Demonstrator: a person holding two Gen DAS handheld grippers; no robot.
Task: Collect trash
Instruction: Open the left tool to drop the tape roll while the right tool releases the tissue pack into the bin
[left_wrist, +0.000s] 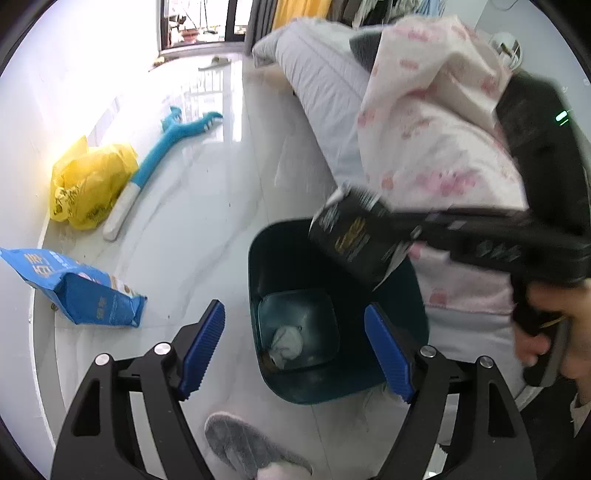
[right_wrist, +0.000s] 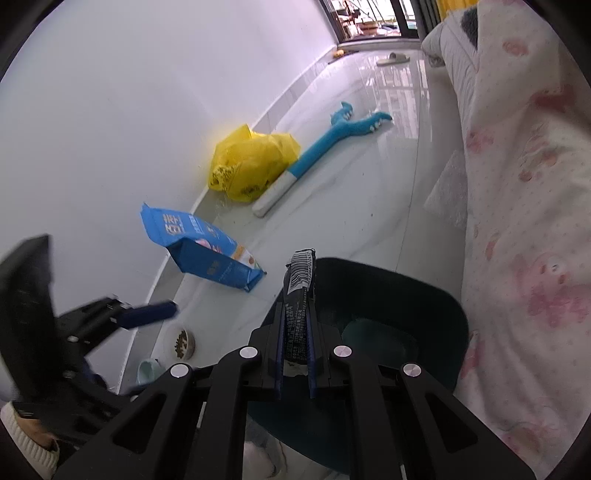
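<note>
My right gripper (right_wrist: 294, 332) is pinched tight on a black wrapper (right_wrist: 299, 291) — its barcode end sticks up past the blue pads, just over the near rim of the dark teal trash bin (right_wrist: 436, 295). From the left wrist camera I see the same wrapper (left_wrist: 354, 236) held above the bin's opening (left_wrist: 266, 280), with a crumpled white tissue (left_wrist: 288, 341) lying at the bottom inside. My left gripper (left_wrist: 295, 350) hangs with its jaws spread wide and nothing between them, poised over the bin. On the glossy tile floor, a blue snack bag (right_wrist: 199, 251) lies on its side near the wall, well apart from the bin. Farther along sit a yellow plastic bag (right_wrist: 251, 166) and, just beside it, a blue plush toy (right_wrist: 332, 144). A pink-printed blanket (right_wrist: 524, 221) drapes down next to the bin.
</note>
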